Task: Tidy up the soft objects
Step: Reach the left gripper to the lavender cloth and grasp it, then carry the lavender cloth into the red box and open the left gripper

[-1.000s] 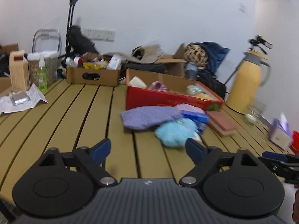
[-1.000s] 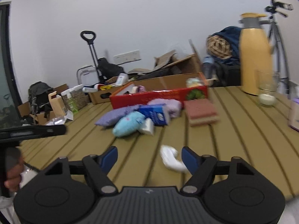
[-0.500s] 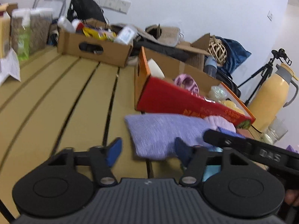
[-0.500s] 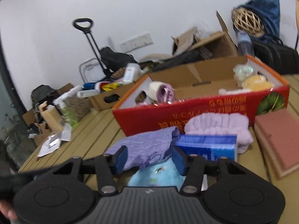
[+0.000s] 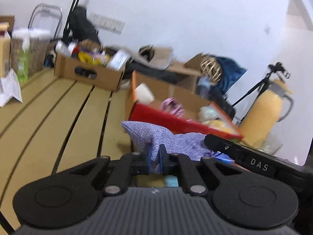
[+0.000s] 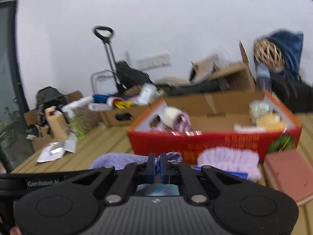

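Left wrist view. The left gripper [image 5: 155,157] has gone from spread wide a second ago to fingers clenched on a raised fold of the lilac woven pouch [image 5: 156,137], which lies on the slatted wooden desk [image 5: 58,113] just in front of the red cardboard box [image 5: 176,120]. The right gripper's body [image 5: 244,156] crosses the lower right. The grasp being made, the pouch is probably ready to be lifted toward the box.

Right wrist view. The right gripper [image 6: 157,163], likewise open a second ago, now has its fingers pinched on the other end of the same pouch [image 6: 121,159]. A fluffy lilac cloth [image 6: 228,161] and a pink sponge block [image 6: 287,172] sit beside the box [image 6: 215,143]; a light blue soft item [image 6: 157,191] lies under the fingers. Behind the desk are cardboard boxes, a folding trolley [image 6: 109,62] and a white wall.
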Demonstrator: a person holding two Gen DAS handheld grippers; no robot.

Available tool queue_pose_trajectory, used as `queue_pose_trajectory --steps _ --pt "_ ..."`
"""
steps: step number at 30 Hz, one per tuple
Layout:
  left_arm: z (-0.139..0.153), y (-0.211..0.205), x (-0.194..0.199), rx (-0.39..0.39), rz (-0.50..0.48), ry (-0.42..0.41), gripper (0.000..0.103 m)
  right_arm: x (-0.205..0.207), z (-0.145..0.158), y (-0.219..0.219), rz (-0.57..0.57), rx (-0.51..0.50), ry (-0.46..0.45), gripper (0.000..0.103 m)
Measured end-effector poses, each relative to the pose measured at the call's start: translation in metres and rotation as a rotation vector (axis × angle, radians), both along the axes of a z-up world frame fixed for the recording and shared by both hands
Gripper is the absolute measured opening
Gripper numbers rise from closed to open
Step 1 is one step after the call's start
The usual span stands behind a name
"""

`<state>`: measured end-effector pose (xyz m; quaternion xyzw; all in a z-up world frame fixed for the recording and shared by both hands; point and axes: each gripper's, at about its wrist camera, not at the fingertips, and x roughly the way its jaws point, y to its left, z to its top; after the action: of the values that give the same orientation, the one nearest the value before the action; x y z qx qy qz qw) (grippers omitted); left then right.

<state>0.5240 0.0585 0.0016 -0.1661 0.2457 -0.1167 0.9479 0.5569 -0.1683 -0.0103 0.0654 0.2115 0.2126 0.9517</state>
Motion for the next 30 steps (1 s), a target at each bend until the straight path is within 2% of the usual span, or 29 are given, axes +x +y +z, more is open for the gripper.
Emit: queue_pose_trajectory --steps 6,13,17,20,23,27,30 --pt "0.028 -0.018 -0.07 -0.025 -0.037 -0.071 0.008 -0.072 0.029 -0.024 0.039 0.03 -0.048 0.004" --pt "0.037 -0.041 -0.1 -0.014 -0.075 -0.084 0.008 -0.122 0.037 -0.048 0.004 0.037 -0.064 0.004" --pt "0.05 -0.049 -0.1 -0.001 -0.097 -0.121 0.008 -0.131 0.045 -0.059 -0.007 0.041 -0.088 0.004" --pt "0.062 -0.055 -0.077 0.035 -0.098 -0.164 0.008 -0.121 0.053 -0.067 -0.009 0.042 -0.11 0.004" --pt "0.074 -0.061 -0.037 0.036 -0.132 -0.184 0.008 -0.086 0.061 -0.079 -0.01 0.064 -0.095 0.004" --pt "0.089 -0.072 0.055 0.044 -0.176 -0.142 0.008 -0.01 0.082 -0.085 0.002 0.057 -0.08 0.004" --pt "0.089 -0.081 0.134 0.04 -0.195 -0.074 0.008 0.072 0.094 -0.081 0.01 0.03 -0.042 0.004"
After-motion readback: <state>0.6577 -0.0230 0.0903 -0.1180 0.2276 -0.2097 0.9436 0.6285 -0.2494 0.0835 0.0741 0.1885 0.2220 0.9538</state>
